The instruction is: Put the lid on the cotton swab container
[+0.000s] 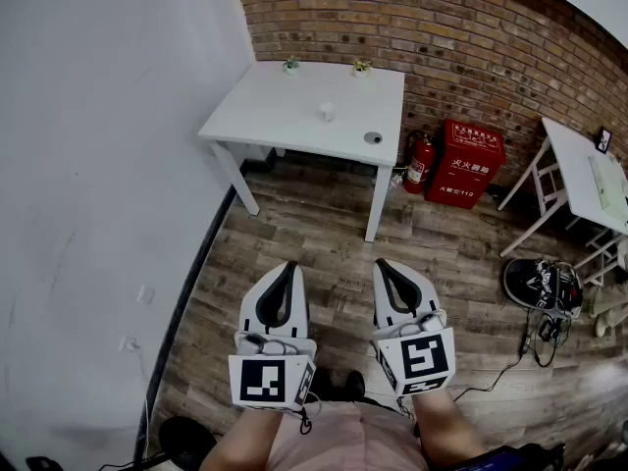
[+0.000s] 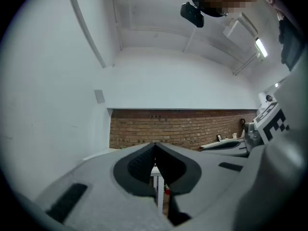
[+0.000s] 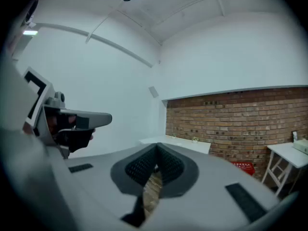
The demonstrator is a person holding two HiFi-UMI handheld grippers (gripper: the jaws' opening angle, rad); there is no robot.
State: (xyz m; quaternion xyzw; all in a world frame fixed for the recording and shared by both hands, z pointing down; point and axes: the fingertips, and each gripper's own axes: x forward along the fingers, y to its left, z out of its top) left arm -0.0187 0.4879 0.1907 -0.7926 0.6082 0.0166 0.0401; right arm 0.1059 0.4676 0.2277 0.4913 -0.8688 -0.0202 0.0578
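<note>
we hold left gripper and right gripper side by side, jaws pressed together, empty, open wood floor ahead, white table well beyond tips, small white container and round grey lid apart on it, fire extinguisher ahead-right, brick wall behind

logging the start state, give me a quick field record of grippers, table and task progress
left gripper: shut, empty, held short of the table
right gripper: shut, empty, beside the left one
white table: ahead, out of contact with both grippers
on table: small white container; round grey item, possibly the lid, lying apart from it
task: lid not yet on
</note>
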